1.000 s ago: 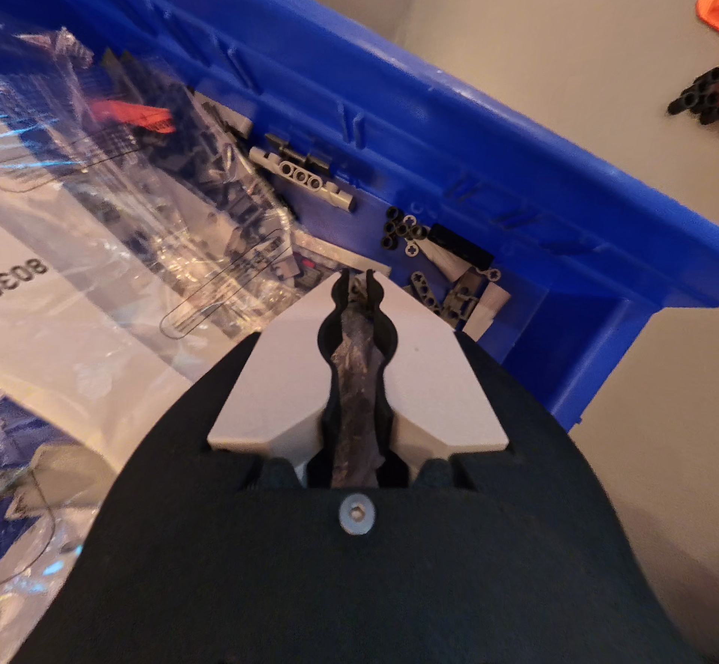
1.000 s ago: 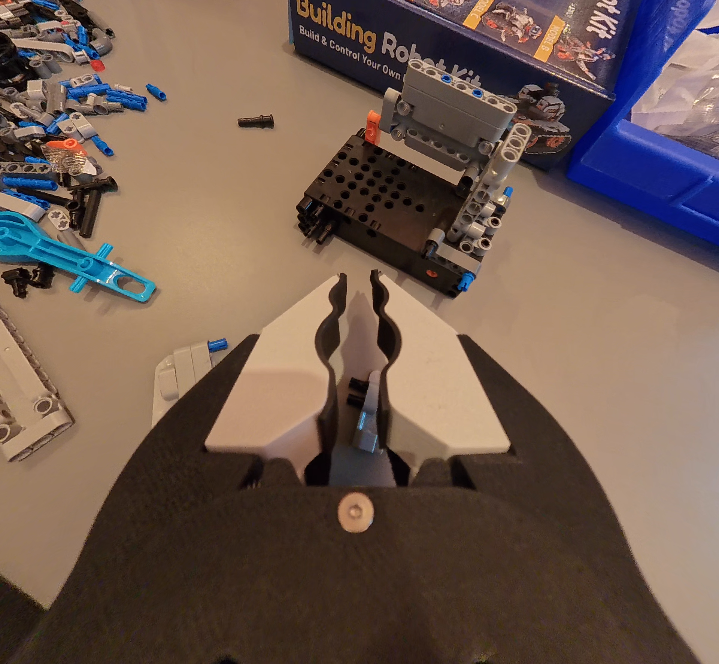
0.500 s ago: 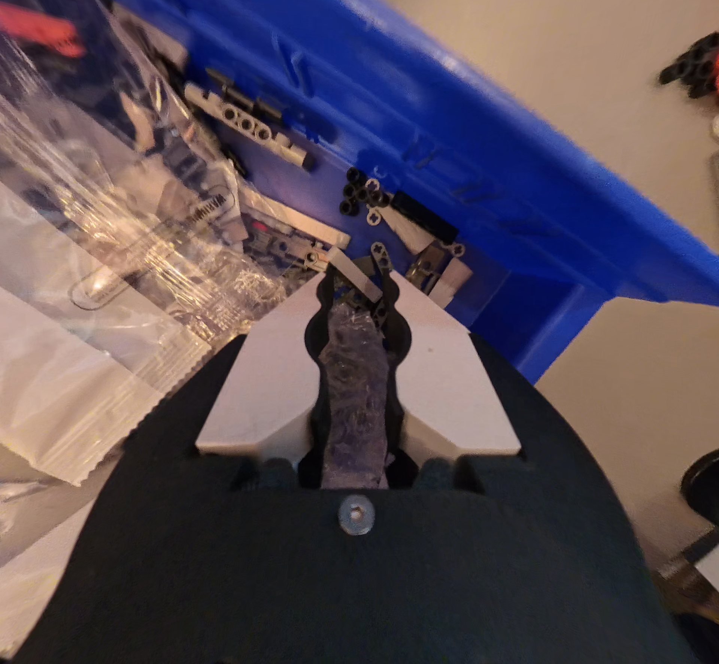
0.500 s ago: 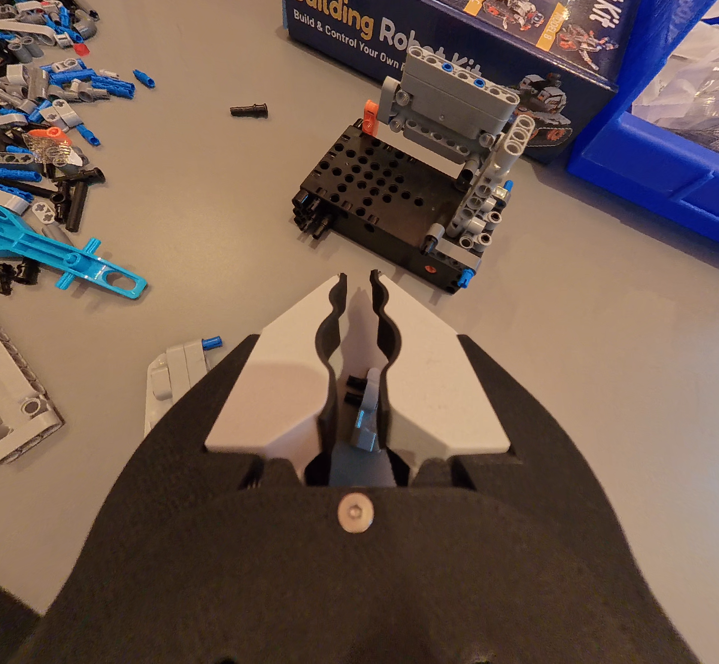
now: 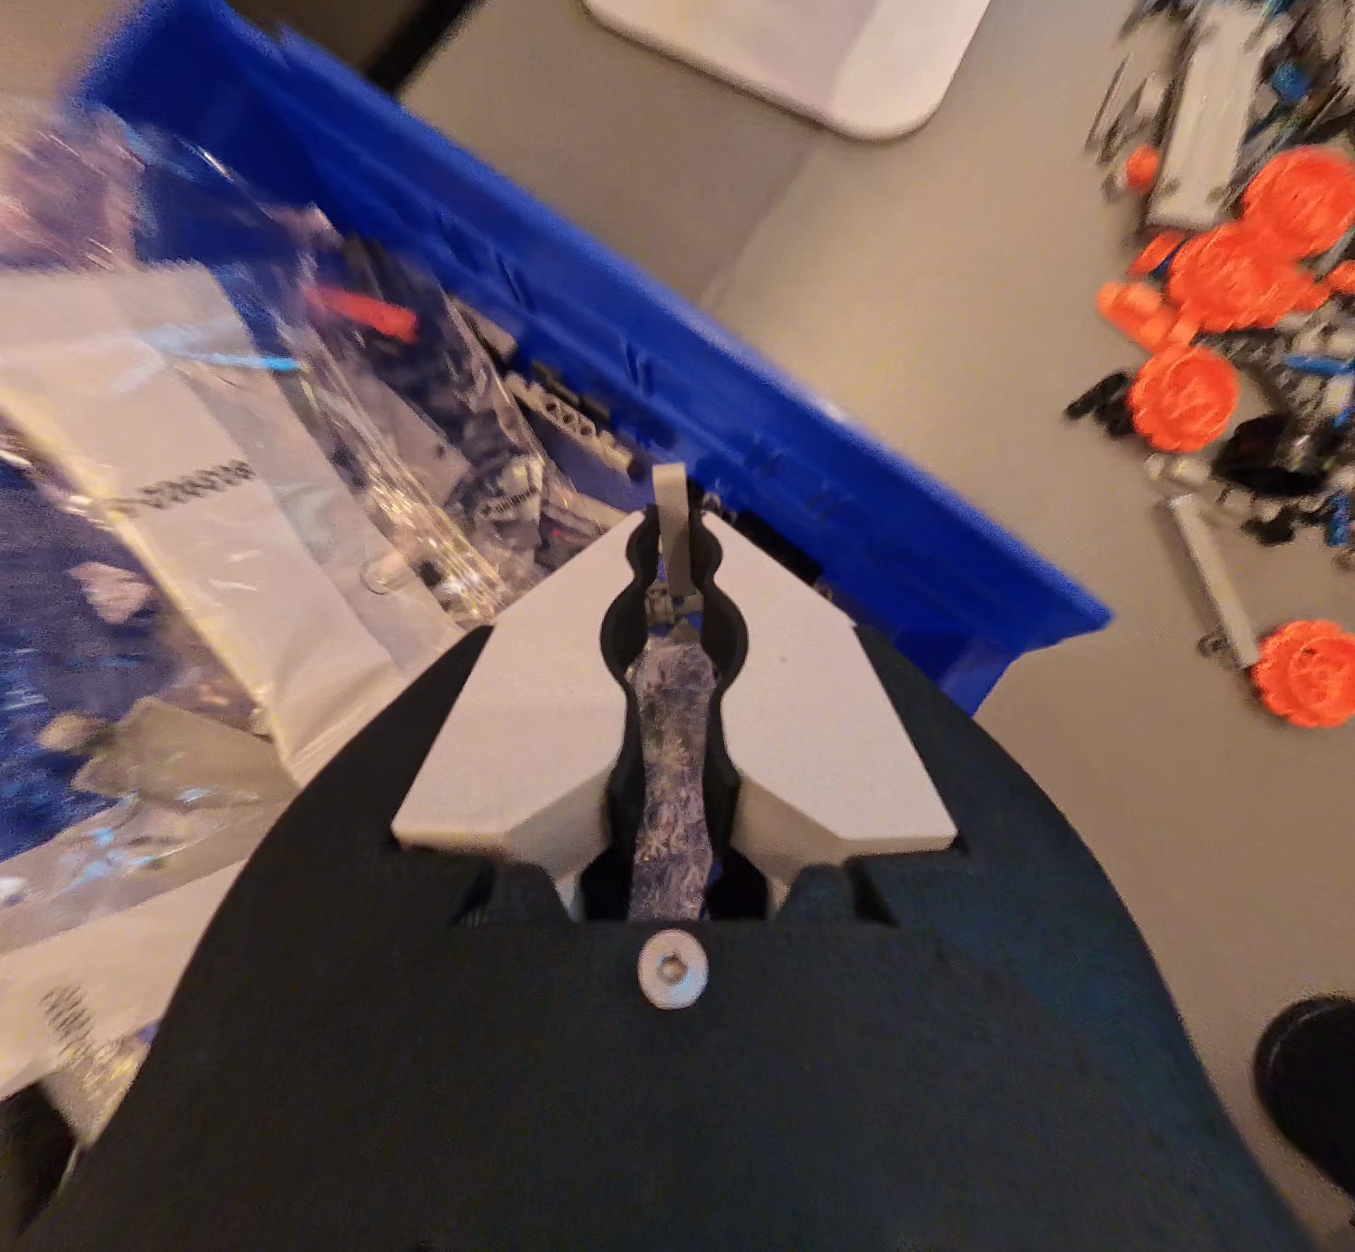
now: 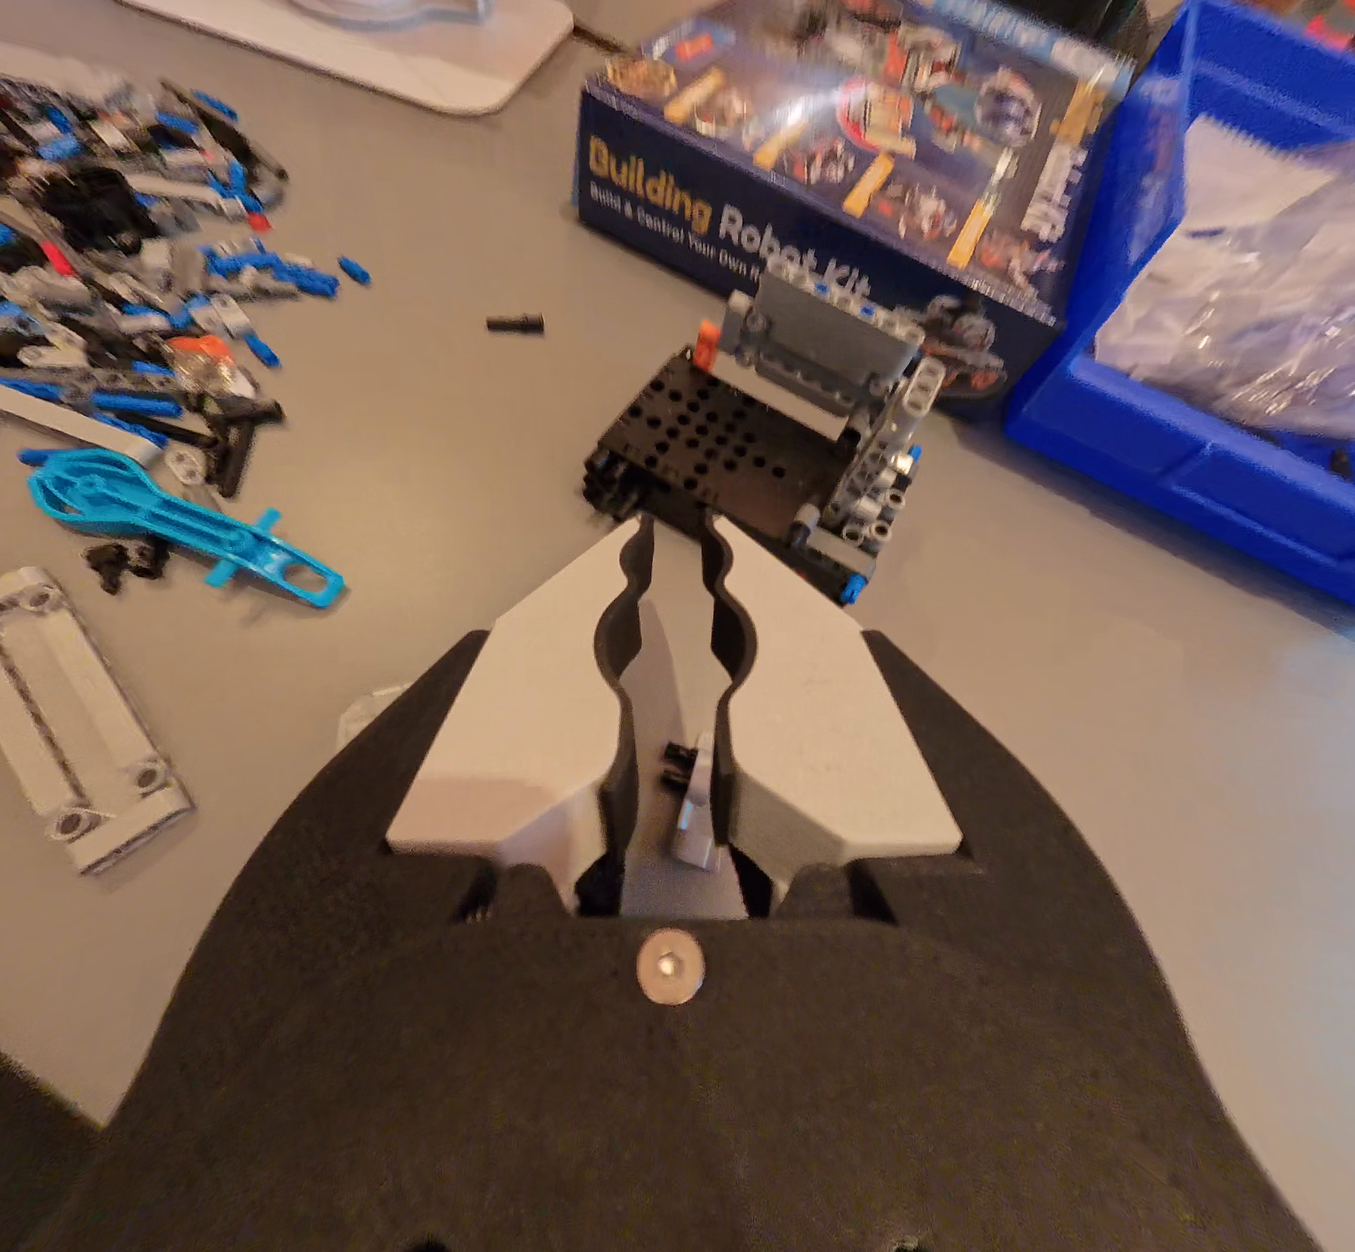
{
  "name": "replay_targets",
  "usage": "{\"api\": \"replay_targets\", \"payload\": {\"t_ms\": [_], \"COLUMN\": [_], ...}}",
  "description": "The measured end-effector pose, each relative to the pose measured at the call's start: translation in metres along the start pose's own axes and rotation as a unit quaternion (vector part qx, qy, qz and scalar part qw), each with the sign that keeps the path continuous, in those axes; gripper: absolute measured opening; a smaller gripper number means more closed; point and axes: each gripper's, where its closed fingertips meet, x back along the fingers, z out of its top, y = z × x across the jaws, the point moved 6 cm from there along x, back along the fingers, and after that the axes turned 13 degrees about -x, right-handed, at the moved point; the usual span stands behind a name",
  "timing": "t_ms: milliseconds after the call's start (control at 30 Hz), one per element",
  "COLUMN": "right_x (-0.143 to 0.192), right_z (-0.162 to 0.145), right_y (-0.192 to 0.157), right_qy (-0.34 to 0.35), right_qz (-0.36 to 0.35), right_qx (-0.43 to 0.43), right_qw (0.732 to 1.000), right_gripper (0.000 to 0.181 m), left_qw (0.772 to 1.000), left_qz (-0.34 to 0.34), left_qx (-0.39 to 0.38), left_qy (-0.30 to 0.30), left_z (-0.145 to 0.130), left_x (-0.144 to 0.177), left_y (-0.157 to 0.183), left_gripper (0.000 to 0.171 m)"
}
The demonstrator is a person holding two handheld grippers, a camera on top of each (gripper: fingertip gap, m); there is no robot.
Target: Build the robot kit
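My left gripper [image 5: 674, 531] is shut on a thin grey building piece [image 5: 670, 505] that sticks up past the fingertips. It is held above the blue bin [image 5: 733, 366], which holds clear plastic bags [image 5: 220, 425] and loose parts. My right gripper [image 6: 678, 535] hovers over the table just in front of a black perforated assembly with grey beams [image 6: 740, 454]. A small grey piece with black pins [image 6: 695, 802] sits gripped deep between its pads, near the base of the fingers; the tips stand slightly apart.
A printed kit box [image 6: 843, 139] stands behind the assembly, with the blue bin [image 6: 1173, 454] to its right. Loose blue, grey and black parts [image 6: 125, 278], a turquoise tool [image 6: 176, 527] and a grey panel [image 6: 73, 718] lie left. Orange wheels [image 5: 1246, 307] lie right of the bin. A white stand base [image 6: 330, 21] is behind. The left gripper's tips are roughly 65 centimetres from the right gripper's.
My left gripper opened over loose parts in the bin corner, shut on the grey piece and lifted it up and away. My right gripper kept its piece and rose slightly.
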Motion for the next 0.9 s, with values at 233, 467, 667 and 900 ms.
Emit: {"api": "replay_targets", "payload": {"t_ms": [233, 467, 667, 900], "right_x": [0.053, 0.104, 0.107, 0.085], "right_z": [0.044, 0.061, 0.043, 0.037], "right_y": [-0.04, -0.095, -0.107, -0.112], "right_qy": [0.1, 0.136, 0.145, 0.162], "right_qz": [0.036, 0.13, 0.173, 0.127], "right_qx": [0.002, 0.004, -0.028, -0.043], "right_qw": [0.994, 0.982, 0.974, 0.978], "right_gripper": [0.011, 0.018, 0.021, 0.03], "left_qw": [0.975, 0.919, 0.888, 0.858], "left_qz": [-0.011, -0.144, -0.237, -0.314], "left_qx": [-0.127, -0.23, -0.2, -0.091], "left_qy": [0.18, 0.287, 0.339, 0.396], "left_z": [0.126, 0.264, 0.329, 0.362], "left_x": [0.062, 0.014, -0.054, -0.103], "left_y": [0.09, 0.247, 0.332, 0.366], "left_gripper": [0.004, 0.004, 0.005, 0.005]}}
